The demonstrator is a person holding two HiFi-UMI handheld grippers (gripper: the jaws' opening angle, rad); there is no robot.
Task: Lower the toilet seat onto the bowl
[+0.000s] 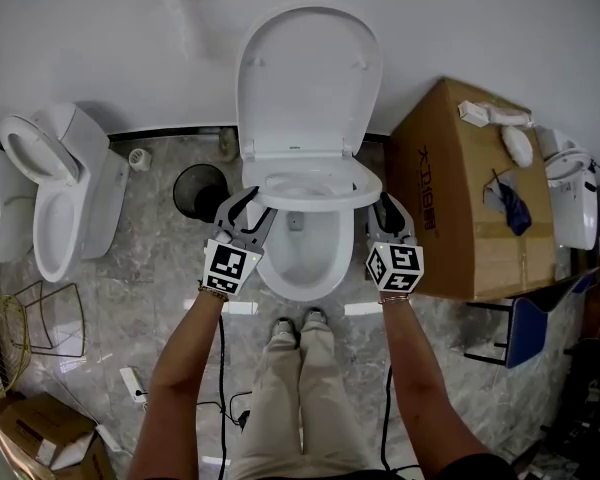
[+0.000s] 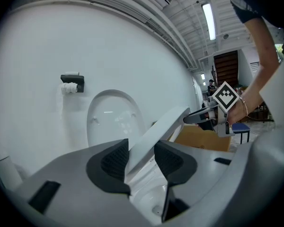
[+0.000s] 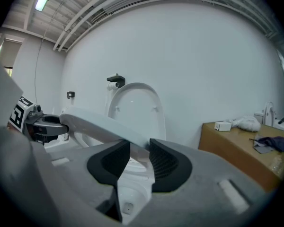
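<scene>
A white toilet stands against the wall with its lid [image 1: 308,78] upright. Its seat [image 1: 315,190] is tilted partway down over the bowl [image 1: 305,258]. My left gripper [image 1: 250,214] is shut on the seat's left rim and my right gripper [image 1: 387,214] on its right rim. In the left gripper view the seat's rim [image 2: 154,136] runs between the dark pads [image 2: 114,161], with the right gripper [image 2: 203,117] at the seat's far side. In the right gripper view the seat [image 3: 94,124] sits between the pads [image 3: 164,161], and the left gripper [image 3: 42,125] shows at the far edge.
A second toilet [image 1: 65,183] stands at the left, with a black bin [image 1: 200,190] between the two. A cardboard box [image 1: 470,198] with small items on top sits close to the bowl's right side. A wire basket [image 1: 5,343] is at lower left. A paper holder [image 2: 72,83] hangs on the wall.
</scene>
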